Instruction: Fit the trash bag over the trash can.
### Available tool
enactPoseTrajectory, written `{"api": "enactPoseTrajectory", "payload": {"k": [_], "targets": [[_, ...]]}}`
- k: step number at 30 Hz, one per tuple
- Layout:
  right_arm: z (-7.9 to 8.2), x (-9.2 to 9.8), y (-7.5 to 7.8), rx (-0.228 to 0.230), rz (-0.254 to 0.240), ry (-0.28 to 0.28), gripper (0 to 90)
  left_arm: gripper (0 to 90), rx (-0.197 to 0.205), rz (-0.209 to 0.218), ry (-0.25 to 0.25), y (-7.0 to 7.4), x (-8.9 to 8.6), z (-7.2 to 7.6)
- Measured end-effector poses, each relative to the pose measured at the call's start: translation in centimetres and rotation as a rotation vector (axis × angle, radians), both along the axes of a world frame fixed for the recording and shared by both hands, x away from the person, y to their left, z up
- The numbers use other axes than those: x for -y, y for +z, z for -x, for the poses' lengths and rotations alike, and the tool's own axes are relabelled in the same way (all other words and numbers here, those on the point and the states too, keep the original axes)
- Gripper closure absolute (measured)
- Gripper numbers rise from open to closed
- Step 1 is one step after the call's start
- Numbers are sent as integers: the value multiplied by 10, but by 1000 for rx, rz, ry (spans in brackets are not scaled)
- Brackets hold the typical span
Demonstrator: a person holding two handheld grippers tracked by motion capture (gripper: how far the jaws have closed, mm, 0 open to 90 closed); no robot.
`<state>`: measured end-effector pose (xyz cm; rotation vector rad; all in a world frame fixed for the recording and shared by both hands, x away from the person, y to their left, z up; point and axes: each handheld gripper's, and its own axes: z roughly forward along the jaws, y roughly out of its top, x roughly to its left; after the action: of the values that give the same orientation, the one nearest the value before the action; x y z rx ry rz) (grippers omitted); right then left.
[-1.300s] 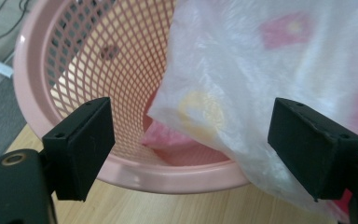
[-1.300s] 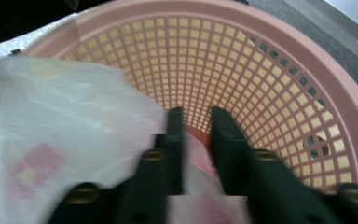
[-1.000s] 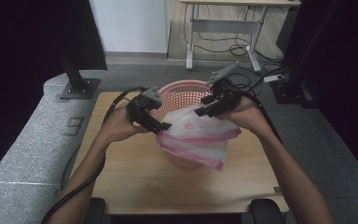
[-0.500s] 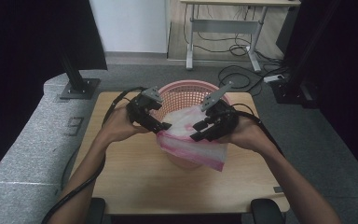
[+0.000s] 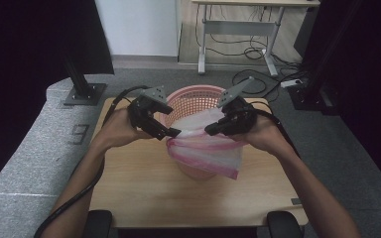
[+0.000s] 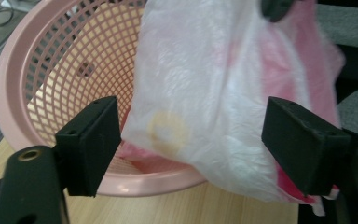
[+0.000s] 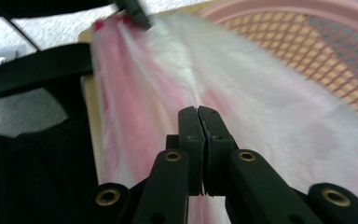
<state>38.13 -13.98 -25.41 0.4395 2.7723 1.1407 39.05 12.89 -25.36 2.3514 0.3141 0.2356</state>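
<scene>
Job: the person is putting a thin pink and white plastic bag (image 5: 206,148) over the pink basket (image 5: 193,99) so it lines it
Where the bag is: it is hanging over the near rim of the basket, part of it inside the basket and part of it drooping down the near side toward the counter (image 5: 144,188)
Right hand-held gripper (image 5: 209,132): it is just above the near rim of the basket, and its jaws have just been closing; in the right gripper view they are pressed tight together with a fold of the bag (image 7: 242,93) pinched between them
Left hand-held gripper (image 5: 174,133): it is at the left of the near rim of the basket; its jaws have been closing a little but they are standing wide apart, with the bag (image 6: 214,102) bulging between them and not squeezed
Doing it well: the right side is looking ready, so the left jaws are needing to close on one thin edge of the bag, not on the whole bunch
Then: both hands are needing to pull gently away from each other so the bag mouth is opening wider than the basket rim
Watch out: the plastic is thin and slippery, so pulling hard could be tearing it or sliding it out of the jaws
Also: the basket is light, so tugging sideways could be tipping it on the counter
</scene>
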Motion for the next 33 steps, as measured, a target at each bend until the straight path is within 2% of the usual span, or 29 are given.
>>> {"api": "enactPoseTrajectory", "payload": {"k": [4,7,13,15,17,18,21,22,25,27,30,33], "targets": [[-8,-1,5,12,0,-29,877,225,-5,25,-35,7,3,5],[-15,-1,6,11,-7,-42,877,248,-8,26,-54,8,6,6],[-23,2,9,7,-38,-59,877,295,-14,-17,-37,0,14,0],[-24,4,10,11,-41,-72,877,326,-45,6,-55,-3,15,-2],[-27,6,11,10,-46,-88,876,348,-48,15,-74,-3,17,0],[-28,6,11,9,-52,-94,877,371,-40,5,-72,-3,18,1],[-32,8,12,2,-68,-101,877,444,-13,-56,-16,-4,22,-2],[-33,7,12,3,-68,-104,877,489,-14,-64,-4,-5,22,-3],[-34,7,9,1,-55,-106,856,687,-15,-51,18,-7,18,-7],[-33,7,9,9,-51,-122,738,775,-20,-44,31,-7,16,-9],[-31,9,13,7,-69,-128,677,819,-41,-39,48,-7,13,-12],[-25,6,22,13,-78,-97,650,826,-62,-27,59,-6,11,-15]]}}
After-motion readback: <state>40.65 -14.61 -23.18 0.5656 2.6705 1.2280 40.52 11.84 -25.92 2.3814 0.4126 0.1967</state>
